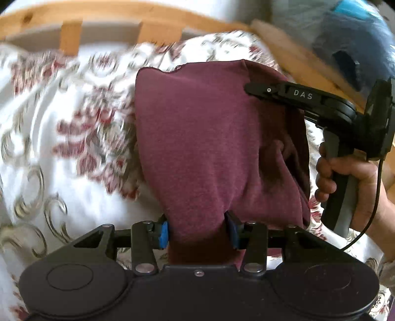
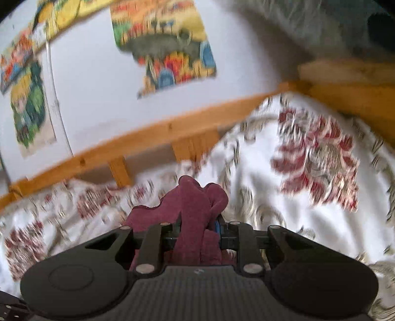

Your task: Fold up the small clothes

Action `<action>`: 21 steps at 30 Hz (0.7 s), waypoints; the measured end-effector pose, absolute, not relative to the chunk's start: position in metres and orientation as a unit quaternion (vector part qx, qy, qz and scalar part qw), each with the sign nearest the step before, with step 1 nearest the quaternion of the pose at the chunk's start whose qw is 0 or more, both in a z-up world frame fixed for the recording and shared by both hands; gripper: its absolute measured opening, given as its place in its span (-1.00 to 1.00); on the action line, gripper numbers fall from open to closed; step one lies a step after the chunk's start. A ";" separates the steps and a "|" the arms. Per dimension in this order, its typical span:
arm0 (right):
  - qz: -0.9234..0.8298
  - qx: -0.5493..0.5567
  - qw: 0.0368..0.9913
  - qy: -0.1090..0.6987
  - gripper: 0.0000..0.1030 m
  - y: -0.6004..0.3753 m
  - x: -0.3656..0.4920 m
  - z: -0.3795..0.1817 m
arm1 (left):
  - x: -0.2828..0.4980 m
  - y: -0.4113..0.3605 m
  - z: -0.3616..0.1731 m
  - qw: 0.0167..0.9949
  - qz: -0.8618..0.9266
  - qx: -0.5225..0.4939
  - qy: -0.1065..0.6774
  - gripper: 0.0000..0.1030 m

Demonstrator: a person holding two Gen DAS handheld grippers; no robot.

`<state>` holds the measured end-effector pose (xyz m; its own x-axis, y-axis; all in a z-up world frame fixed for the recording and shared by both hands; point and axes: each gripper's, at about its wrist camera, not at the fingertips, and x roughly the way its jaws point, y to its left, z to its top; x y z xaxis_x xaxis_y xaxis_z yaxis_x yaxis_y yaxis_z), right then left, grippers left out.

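A small maroon garment hangs stretched above the floral bedspread in the left wrist view. My left gripper is shut on its near edge, the cloth bunched between the blue pads. The right gripper, held by a hand, pinches the garment's far right corner. In the right wrist view the right gripper is shut on a crumpled bunch of the maroon garment, lifted over the bedspread.
A wooden bed rail with slats runs along the far side of the bed against a white wall with colourful posters. A blue and grey bundle lies at the far right corner.
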<state>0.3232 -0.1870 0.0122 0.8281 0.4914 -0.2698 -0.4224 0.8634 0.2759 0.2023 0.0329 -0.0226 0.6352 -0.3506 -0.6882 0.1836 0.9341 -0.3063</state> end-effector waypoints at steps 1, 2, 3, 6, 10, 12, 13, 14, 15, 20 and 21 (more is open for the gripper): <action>0.234 0.096 0.951 0.176 -0.49 -0.183 0.328 0.006 | 0.205 0.035 -0.028 0.896 -0.147 -0.111 0.403 -0.05; 0.226 0.091 0.952 0.184 -0.46 -0.183 0.333 0.002 | 0.206 0.038 -0.030 0.896 -0.149 -0.114 0.404 -0.01; 0.219 0.089 0.953 0.190 -0.40 -0.184 0.336 -0.002 | 0.208 0.040 -0.031 0.895 -0.153 -0.116 0.403 0.05; 0.193 0.085 0.956 0.205 -0.12 -0.192 0.345 -0.013 | 0.213 0.046 -0.034 0.889 -0.159 -0.131 0.410 0.17; 0.166 0.099 0.958 0.213 0.22 -0.208 0.349 -0.017 | 0.217 0.051 -0.041 0.880 -0.165 -0.156 0.416 0.29; 0.163 0.104 0.959 0.209 0.33 -0.213 0.346 -0.014 | 0.216 0.048 -0.041 0.881 -0.166 -0.150 0.417 0.47; 0.161 0.100 0.960 0.206 0.39 -0.214 0.343 -0.013 | 0.218 0.046 -0.043 0.881 -0.165 -0.147 0.419 0.53; 0.156 0.092 0.962 0.206 0.56 -0.214 0.339 -0.013 | 0.217 0.044 -0.043 0.880 -0.162 -0.146 0.422 0.67; 0.148 0.084 0.964 0.206 0.69 -0.213 0.337 -0.012 | 0.218 0.043 -0.044 0.878 -0.158 -0.146 0.428 0.78; 0.135 0.070 0.969 0.194 0.94 -0.215 0.316 -0.008 | 0.221 0.044 -0.047 0.874 -0.138 -0.164 0.435 0.93; 0.131 0.070 0.971 0.189 0.99 -0.216 0.312 -0.007 | 0.221 0.043 -0.046 0.876 -0.134 -0.162 0.435 0.94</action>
<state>0.3118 -0.2163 -0.0070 0.8937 0.2818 -0.3490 -0.2284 0.9555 0.1866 0.2205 0.0430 -0.0459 0.5860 -0.3752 -0.7182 0.0932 0.9117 -0.4002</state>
